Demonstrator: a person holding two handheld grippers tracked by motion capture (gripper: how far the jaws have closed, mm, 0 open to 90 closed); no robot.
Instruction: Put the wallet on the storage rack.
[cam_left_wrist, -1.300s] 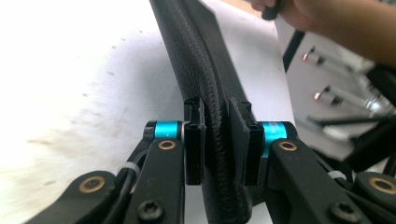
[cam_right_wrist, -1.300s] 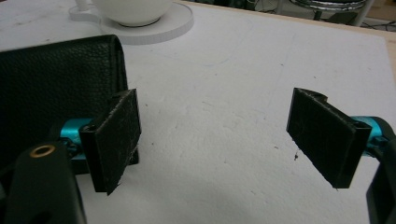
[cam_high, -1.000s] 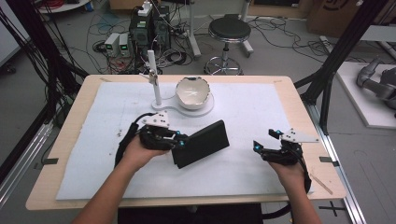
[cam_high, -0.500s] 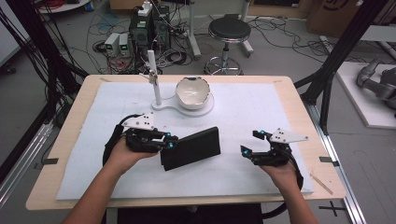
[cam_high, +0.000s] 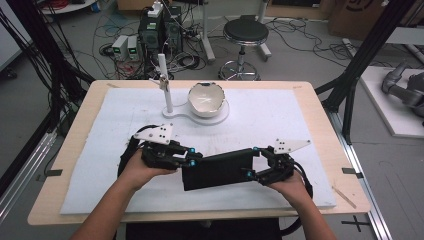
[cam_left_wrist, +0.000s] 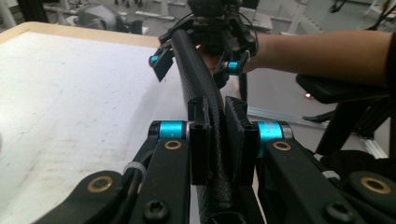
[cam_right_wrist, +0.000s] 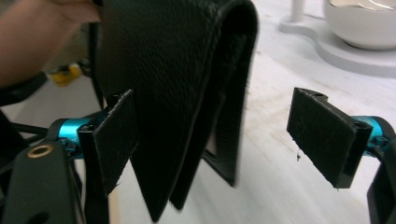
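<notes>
The left gripper (cam_high: 192, 159), just left of centre in the high view, is clamped on one end of a black wallet (cam_high: 220, 169); in the left gripper view its two pads squeeze the folded leather between them, low in the middle of the frame. The wallet lies across the lower middle of the high view, just above the white mat (cam_high: 280, 120) as far as can be told. At its other end the right gripper (cam_high: 253, 162) has its jaws spread to either side of the wallet: in the right gripper view the left pad (cam_right_wrist: 112, 140) sits against or very near the leather, while the right pad (cam_right_wrist: 322, 133) stands well apart, so this gripper is open and not gripping. By my reading, the pick-up with the left gripper is done and the second grip is only lined up; closing the right jaws and whatever follows, perhaps opening the wallet, is left. The white bowl (cam_high: 206, 98) on its stand (cam_high: 167, 100), in the upper middle, looks untouched.
</notes>
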